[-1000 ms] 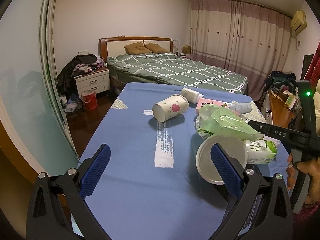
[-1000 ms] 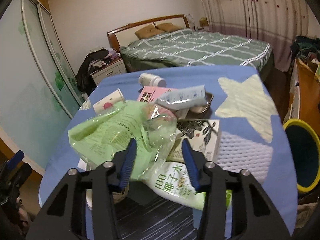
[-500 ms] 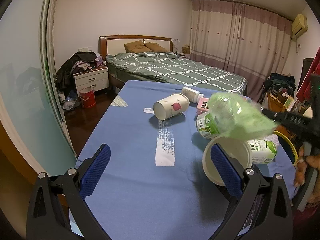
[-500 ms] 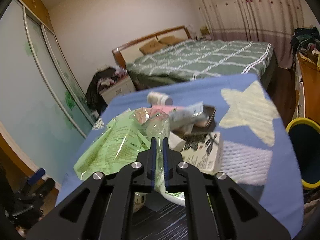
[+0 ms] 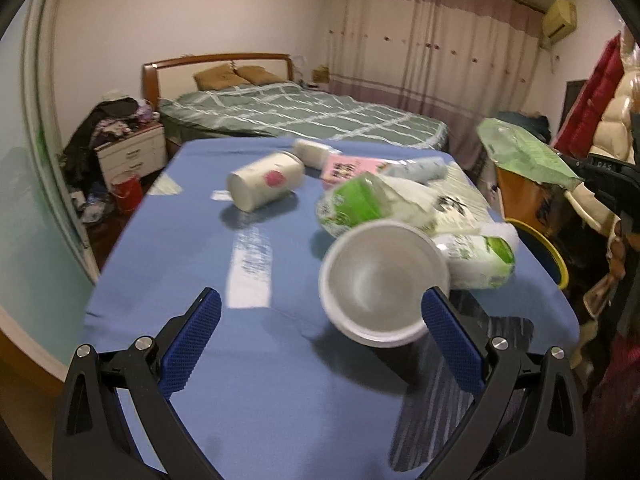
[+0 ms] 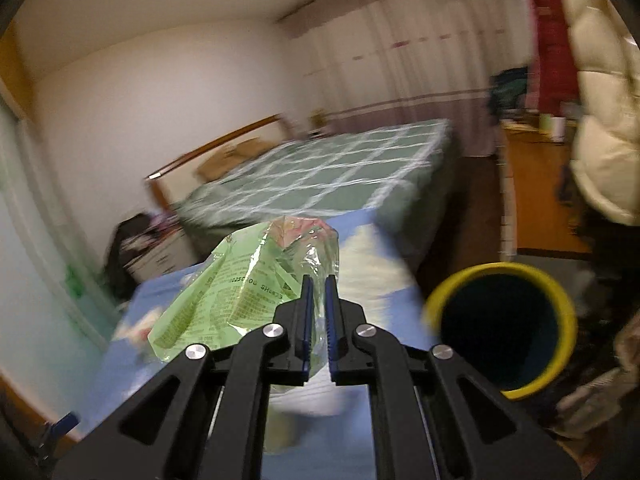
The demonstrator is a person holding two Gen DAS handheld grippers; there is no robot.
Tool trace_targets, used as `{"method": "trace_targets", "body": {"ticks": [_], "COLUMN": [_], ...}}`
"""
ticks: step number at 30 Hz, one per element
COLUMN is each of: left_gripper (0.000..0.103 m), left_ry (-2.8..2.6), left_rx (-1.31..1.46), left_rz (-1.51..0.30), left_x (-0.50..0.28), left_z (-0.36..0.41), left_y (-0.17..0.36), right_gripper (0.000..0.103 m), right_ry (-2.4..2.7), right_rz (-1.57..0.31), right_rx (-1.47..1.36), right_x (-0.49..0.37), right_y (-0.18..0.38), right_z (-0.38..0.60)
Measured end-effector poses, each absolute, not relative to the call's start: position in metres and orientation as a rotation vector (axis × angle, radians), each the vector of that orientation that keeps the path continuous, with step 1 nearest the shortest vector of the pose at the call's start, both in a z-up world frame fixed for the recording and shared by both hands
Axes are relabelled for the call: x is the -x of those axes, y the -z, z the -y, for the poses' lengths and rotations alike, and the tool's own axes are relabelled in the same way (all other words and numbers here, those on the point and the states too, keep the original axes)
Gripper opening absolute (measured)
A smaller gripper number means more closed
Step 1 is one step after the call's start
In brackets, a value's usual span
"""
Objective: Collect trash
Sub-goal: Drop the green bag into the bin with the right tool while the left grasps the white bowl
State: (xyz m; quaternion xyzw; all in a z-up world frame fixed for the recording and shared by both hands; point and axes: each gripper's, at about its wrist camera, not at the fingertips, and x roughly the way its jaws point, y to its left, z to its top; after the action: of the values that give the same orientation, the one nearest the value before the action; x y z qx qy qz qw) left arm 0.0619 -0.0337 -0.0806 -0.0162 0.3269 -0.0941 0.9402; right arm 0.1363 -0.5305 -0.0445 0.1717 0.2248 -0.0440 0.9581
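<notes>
My right gripper (image 6: 317, 280) is shut on a crumpled green plastic bag (image 6: 240, 292) and holds it in the air above the blue table's right side; the bag also shows in the left wrist view (image 5: 524, 152). A yellow-rimmed bin (image 6: 500, 324) stands on the floor to the right, its rim also showing in the left wrist view (image 5: 554, 252). My left gripper (image 5: 320, 326) is open and empty over the table's near edge. A white bowl (image 5: 380, 280) on its side lies just ahead of it. A paper cup (image 5: 266, 178) and green-white cartons (image 5: 476, 254) lie on the table.
A pink packet (image 5: 352, 168), a white bottle (image 5: 312, 150) and a tube (image 5: 416, 168) lie at the table's far end. A bed (image 5: 304, 116) stands beyond. A nightstand (image 5: 132, 156) and a red bucket (image 5: 128, 196) are at left. Coats (image 6: 600, 120) hang at right.
My right gripper closed on the green bag, lifted it off the table and swung it right toward the bin. The left gripper stayed open and shifted slightly right.
</notes>
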Motion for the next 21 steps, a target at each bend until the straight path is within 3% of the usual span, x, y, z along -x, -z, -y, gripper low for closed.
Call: {"method": "trace_targets", "body": {"ticks": [11,21], "left_gripper": [0.099,0.099], "left_ry": [0.290,0.211], "left_rx": [0.006,0.010], "left_rz": [-0.789,-0.932], "left_x": [-0.081,-0.104], "left_z": [0.075,0.088], "left_y": [0.111,0.139], "right_gripper": [0.006,0.008], "right_ry": [0.431,0.531], "right_rz": [-0.583,-0.680], "right_rx": [-0.437,-0.431], "right_x": [-0.145,-0.163], "right_y": [0.116,0.168], "right_z": [0.671,0.697]}}
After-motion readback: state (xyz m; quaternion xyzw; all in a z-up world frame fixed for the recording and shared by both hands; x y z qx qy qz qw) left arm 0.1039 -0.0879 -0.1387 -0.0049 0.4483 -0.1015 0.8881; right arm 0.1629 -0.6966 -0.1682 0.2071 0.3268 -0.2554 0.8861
